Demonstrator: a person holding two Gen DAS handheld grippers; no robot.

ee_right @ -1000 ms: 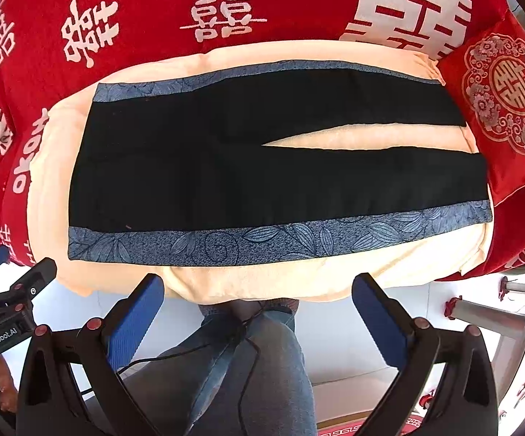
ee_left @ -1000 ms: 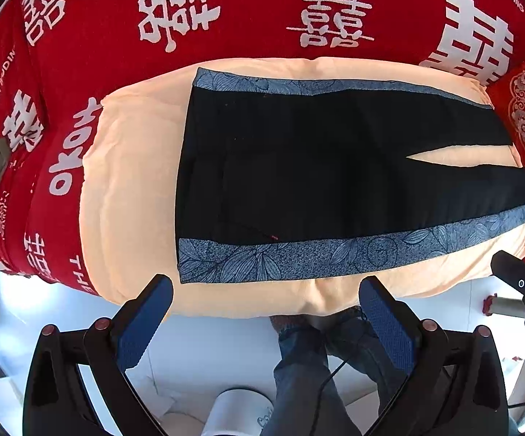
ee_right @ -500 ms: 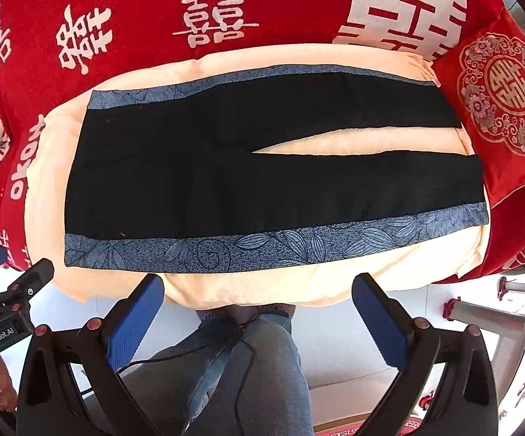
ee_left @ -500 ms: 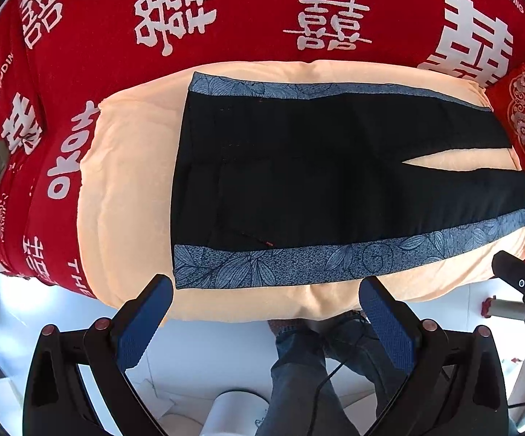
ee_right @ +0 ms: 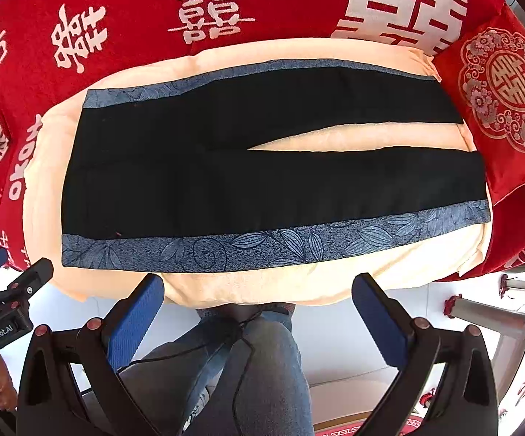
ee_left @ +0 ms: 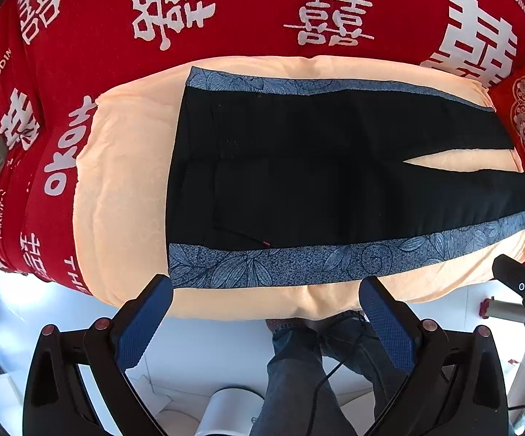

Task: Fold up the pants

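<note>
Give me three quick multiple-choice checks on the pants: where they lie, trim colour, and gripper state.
1. Where do the pants lie?
A. on the peach pad
B. on the floor
C. draped over a chair

2. What colour are the side strips on the pants?
A. yellow
B. blue with a leaf print
C. plain white

3. How do the left gripper and right gripper stand?
A. both shut on the pants
B. one open, one shut
C. both open, holding nothing

Answers: 1 A, the pants are spread flat on the pad over the red cover; 2 B, blue leafy bands edge both legs; 3 C, each gripper's jaws stand wide apart short of the fabric.
</note>
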